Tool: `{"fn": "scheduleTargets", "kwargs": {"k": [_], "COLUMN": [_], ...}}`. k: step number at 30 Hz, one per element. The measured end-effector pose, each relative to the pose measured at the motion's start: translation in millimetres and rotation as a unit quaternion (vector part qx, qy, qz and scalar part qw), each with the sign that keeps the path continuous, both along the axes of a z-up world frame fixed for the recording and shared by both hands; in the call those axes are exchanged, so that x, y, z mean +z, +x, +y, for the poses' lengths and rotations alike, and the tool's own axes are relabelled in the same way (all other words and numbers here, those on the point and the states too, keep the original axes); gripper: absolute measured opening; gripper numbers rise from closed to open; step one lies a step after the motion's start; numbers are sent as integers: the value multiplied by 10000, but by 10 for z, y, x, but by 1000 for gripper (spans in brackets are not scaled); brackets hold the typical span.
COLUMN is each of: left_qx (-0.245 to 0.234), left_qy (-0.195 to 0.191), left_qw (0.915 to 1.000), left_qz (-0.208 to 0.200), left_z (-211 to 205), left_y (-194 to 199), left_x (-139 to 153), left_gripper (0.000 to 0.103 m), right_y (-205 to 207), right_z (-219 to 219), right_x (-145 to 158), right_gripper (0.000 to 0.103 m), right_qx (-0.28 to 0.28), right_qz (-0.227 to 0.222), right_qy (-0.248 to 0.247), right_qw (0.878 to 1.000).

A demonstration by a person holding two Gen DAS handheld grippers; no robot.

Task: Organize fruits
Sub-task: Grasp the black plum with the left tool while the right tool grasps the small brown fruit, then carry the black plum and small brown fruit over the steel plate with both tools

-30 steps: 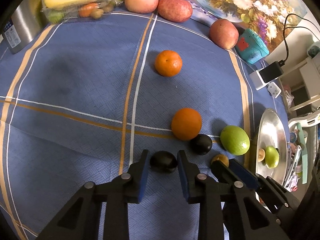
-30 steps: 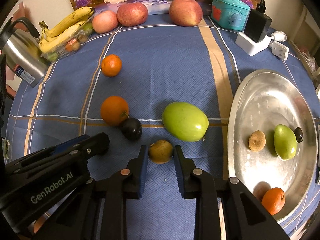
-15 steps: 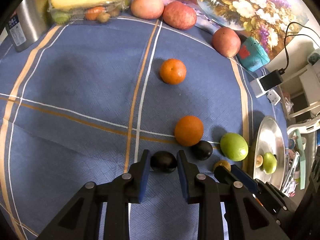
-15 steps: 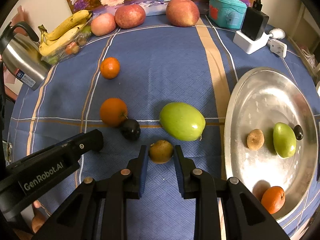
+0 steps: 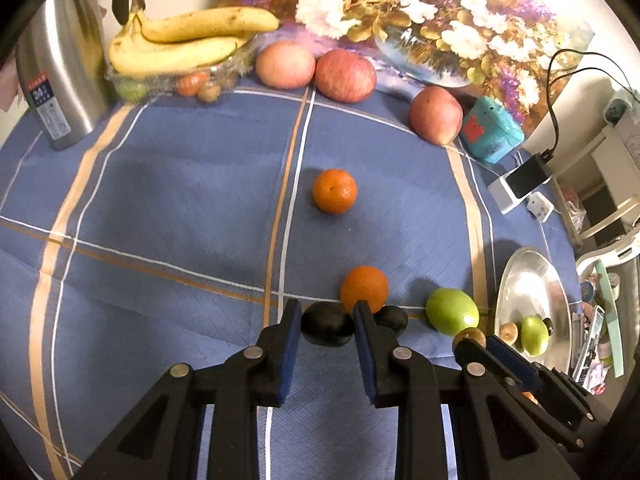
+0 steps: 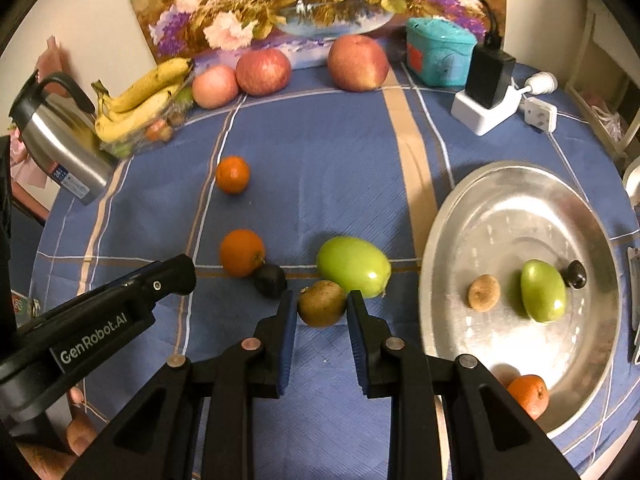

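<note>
While my left hand-held gripper pinches the dark round plum and my right hand-held gripper the brown kiwi, I carry both steadily toward the silver metal tray.

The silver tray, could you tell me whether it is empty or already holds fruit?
Not empty: the silver tray holds a kiwi, green mango, dark plum and orange.

the second dark plum sits partly hidden behind the left hand-held gripper's finger. the orange on the silver plate is partly covered by the right hand-held gripper's arm. small fruits under the bananas are too blurred to identify.
</note>
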State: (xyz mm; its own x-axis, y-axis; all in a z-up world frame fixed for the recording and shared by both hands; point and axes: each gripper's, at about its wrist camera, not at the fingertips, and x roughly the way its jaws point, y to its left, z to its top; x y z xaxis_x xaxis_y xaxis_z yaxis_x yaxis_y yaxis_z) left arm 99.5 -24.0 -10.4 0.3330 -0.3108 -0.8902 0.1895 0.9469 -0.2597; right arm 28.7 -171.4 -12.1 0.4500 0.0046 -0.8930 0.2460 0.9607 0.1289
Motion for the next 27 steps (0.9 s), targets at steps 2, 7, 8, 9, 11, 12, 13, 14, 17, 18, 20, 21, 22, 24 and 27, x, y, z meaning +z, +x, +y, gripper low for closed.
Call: {"fn": "scheduleTargets", "kwargs": {"k": [2,7,8,9,11,12,13,14,17,18,20,21,22,24,27], "left_qx": [-14,-96,-100,-115,-154,-179,-203,-220,-326,-360,-440,-494,-520,-606,-709], "left_qy": [15,123,130,154,181,195,208,218,281,307,342,361,374,402,442], "left_qw": [10000,9997,9997,9996,9995,9994,9993,9992,9987,9984,9980,9976,9974,9966,9956], "left_qz": [-45,-183,-192,-207,-228,-237,-245,-251,-282,-294,-312,-324,-336,-380,-434], "left_z": [-37,-121,-124,-149,-197,-228,-261,-288,-412,-450,-531,-590,-621,-716,-829], "left_y": [-4,-32,-49,-59,-71,-79,-89,-96,-141,-155,-190,-213,-222,-266,-312], "left_x": [20,72,80,86,91,95,99,101,102,101,100,101,105,119,132], "left_gripper": [29,29,29,29,29,29,29,29,29,29,29,29,29,29,29], "right_y": [-27,-54,-56,-49,-60,-65,-70,-83,-109,-120,-150,-165,-181,-208,-256], "right_z": [-45,-141,-165,-178,-228,-257,-283,-325,-428,-470,-563,-607,-652,-728,-857], "right_x": [40,94,99,103,121,130,133,139,147,150,161,165,171,179,188], "right_gripper": [27,27,27,27,27,27,27,27,27,27,27,27,27,27,27], "right_qx": [-34,-146,-174,-212,-272,-304,-327,-368,-485,-532,-621,-667,-712,-788,-921], "right_qz": [-34,-94,-103,-112,-133,-144,-151,-159,-162,-165,-180,-186,-191,-215,-234], "right_qy": [-15,10,14,24,28,15,17,27,12,-2,-1,-5,-16,-3,12], "right_qw": [10000,9998,9998,9997,9995,9994,9994,9992,9987,9985,9979,9976,9973,9967,9955]}}
